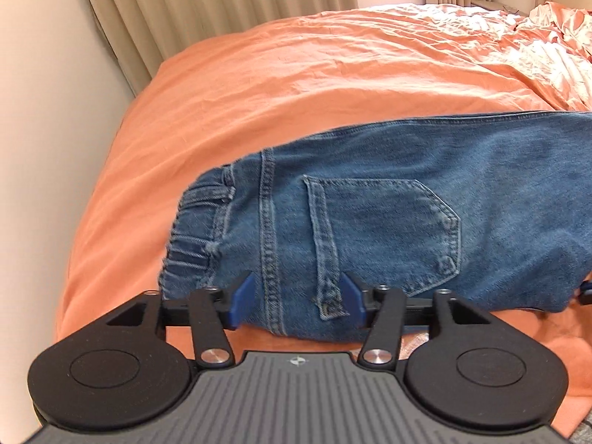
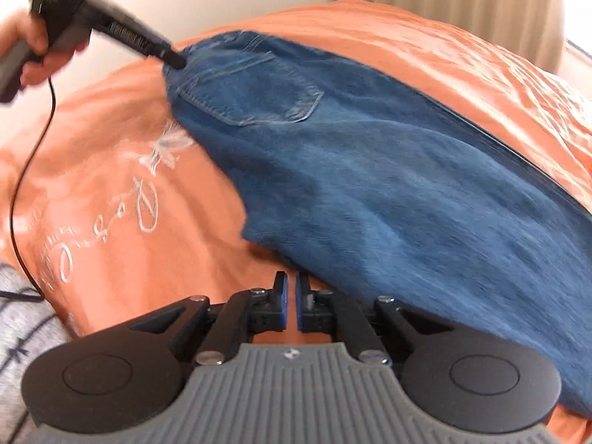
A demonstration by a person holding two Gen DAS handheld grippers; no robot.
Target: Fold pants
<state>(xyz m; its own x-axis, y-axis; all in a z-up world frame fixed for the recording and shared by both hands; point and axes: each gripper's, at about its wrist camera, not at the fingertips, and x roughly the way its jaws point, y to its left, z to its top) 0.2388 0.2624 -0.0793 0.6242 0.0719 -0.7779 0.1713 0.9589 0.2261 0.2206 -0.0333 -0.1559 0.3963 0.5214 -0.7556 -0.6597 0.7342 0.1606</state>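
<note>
Blue denim pants (image 1: pixel 388 222) lie folded lengthwise on the orange bed cover (image 1: pixel 296 74), back pocket up, elastic waistband at the left. My left gripper (image 1: pixel 296 283) is open over the near edge of the waist area, and denim lies between its spread blue pads (image 1: pixel 244 296). In the right wrist view the pants (image 2: pixel 370 185) run from upper left to lower right. There a hand holds the left gripper (image 2: pixel 175 60), its tip at the waistband. My right gripper (image 2: pixel 292 288) is shut and empty, just off the pants' near edge, over bare cover.
The orange cover (image 2: pixel 111 129) carries white embroidery (image 2: pixel 148 203). A black cable (image 2: pixel 22 185) hangs from the left gripper. Beige curtains (image 1: pixel 185 7) and a pale wall (image 1: pixel 37 111) stand behind the bed. Crumpled bedding (image 1: pixel 555 37) lies at the far right.
</note>
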